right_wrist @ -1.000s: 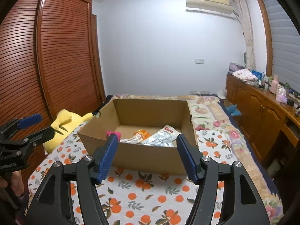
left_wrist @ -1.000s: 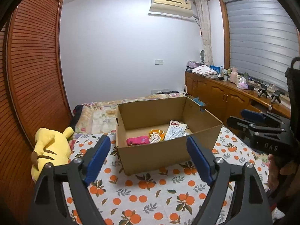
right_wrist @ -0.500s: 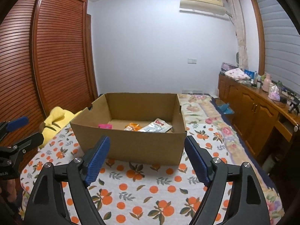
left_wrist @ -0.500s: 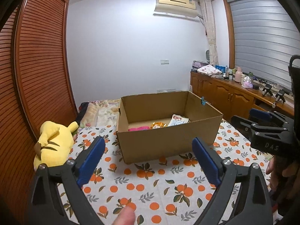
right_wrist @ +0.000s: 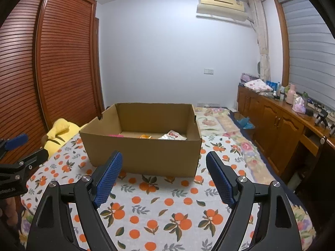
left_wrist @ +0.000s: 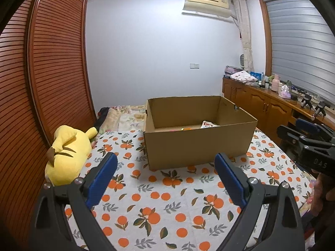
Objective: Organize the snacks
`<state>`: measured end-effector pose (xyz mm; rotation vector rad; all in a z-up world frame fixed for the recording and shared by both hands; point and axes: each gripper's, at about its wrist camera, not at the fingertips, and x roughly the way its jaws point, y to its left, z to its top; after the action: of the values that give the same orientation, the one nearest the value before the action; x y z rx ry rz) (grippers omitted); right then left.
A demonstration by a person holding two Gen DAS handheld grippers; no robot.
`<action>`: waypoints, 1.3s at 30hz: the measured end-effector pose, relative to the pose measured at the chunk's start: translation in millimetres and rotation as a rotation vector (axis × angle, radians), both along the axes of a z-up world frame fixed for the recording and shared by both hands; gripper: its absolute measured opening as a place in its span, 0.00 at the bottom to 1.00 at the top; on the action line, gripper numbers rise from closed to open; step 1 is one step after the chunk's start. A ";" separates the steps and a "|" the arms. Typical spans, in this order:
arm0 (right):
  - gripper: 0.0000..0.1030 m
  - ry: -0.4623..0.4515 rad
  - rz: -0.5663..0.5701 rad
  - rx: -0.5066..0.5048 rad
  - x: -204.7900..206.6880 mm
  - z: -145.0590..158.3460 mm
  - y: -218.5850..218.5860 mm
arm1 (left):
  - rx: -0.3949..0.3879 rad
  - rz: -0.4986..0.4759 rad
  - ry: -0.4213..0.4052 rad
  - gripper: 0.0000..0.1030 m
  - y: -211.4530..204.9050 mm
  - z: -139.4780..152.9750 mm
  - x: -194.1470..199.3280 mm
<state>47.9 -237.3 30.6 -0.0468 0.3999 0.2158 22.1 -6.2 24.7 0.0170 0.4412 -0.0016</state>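
- Snacks (right_wrist: 171, 135) lay low inside open brown cardboard box (right_wrist: 146, 156), at 12 o'clock.
- Left gripper (left_wrist: 165, 177) spread wide, empty.
- Right gripper (right_wrist: 164, 176) spread wide, empty.

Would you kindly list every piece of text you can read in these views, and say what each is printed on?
"DAS": on the black body of the right gripper, seen from the left wrist view.
White snack packet in the cardboard box: red print, too small to read.
Left gripper body label: cut off, unreadable.

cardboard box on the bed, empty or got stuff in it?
Not empty. The open-topped cardboard box holds snack packets on its floor: a white one, an orange one, a pink one. The near wall hides the rest.
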 end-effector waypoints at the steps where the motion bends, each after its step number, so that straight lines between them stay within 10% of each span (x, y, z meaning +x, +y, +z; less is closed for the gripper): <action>1: 0.82 -0.002 -0.003 -0.005 -0.6 -1.1 0.7 | 0.000 0.003 0.003 0.92 1.5 -1.7 -0.2; 39: 0.82 -0.007 -0.015 -0.002 -4.6 -4.9 -0.4 | -0.009 0.027 -0.019 0.92 9.0 -2.6 -2.0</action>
<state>43.3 -237.6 25.6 -0.0462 0.3932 0.2007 20.2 2.7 22.1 0.0017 0.4223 0.0229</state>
